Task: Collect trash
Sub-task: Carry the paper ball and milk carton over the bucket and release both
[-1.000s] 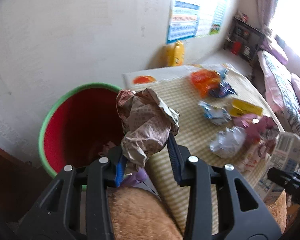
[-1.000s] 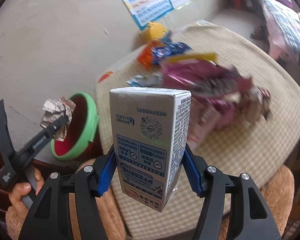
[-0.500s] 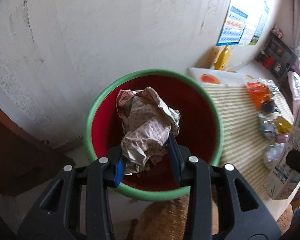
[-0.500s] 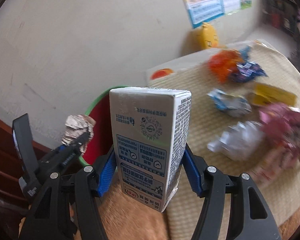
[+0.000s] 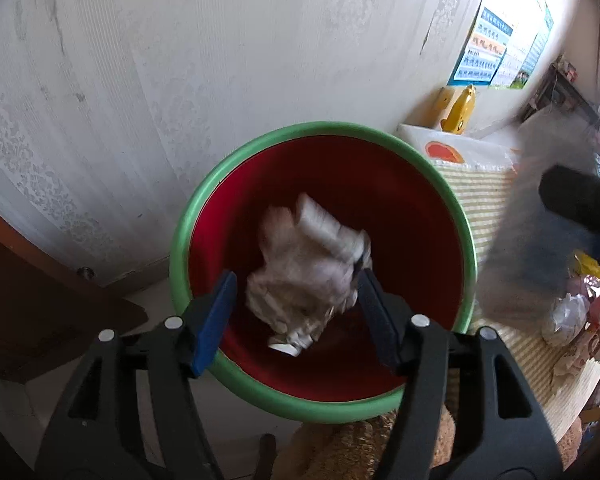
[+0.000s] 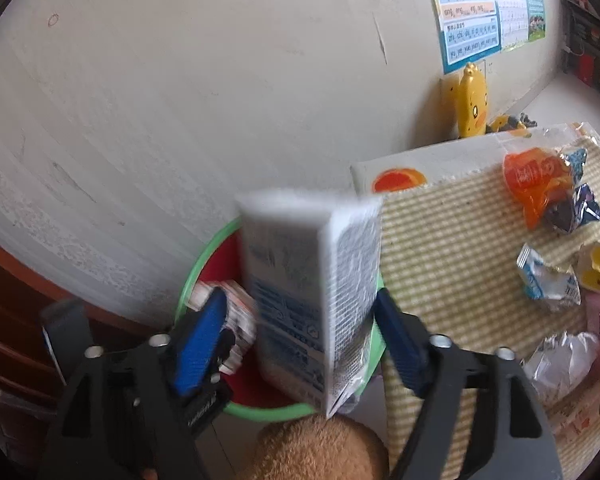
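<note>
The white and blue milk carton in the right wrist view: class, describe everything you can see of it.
The white and blue milk carton is a tall rectangular paperboard box with blue printed panels and fine text, blurred by motion. It tilts slightly between the right gripper, whose jaws have just been opening; both blue pads stand clear of its sides. Behind and below it sits the green-rimmed red bin.

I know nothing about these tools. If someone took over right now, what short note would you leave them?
Left tool: jaws have just been opening, the crumpled paper wad is free between them, dropping into the red bin.
Right tool: jaws have just been opening, the milk carton looks released, blurred over the bin.
Done: these two pieces reach the bin.
Left: wrappers on the checked mat, including the orange packet and a clear crumpled bag.
</note>
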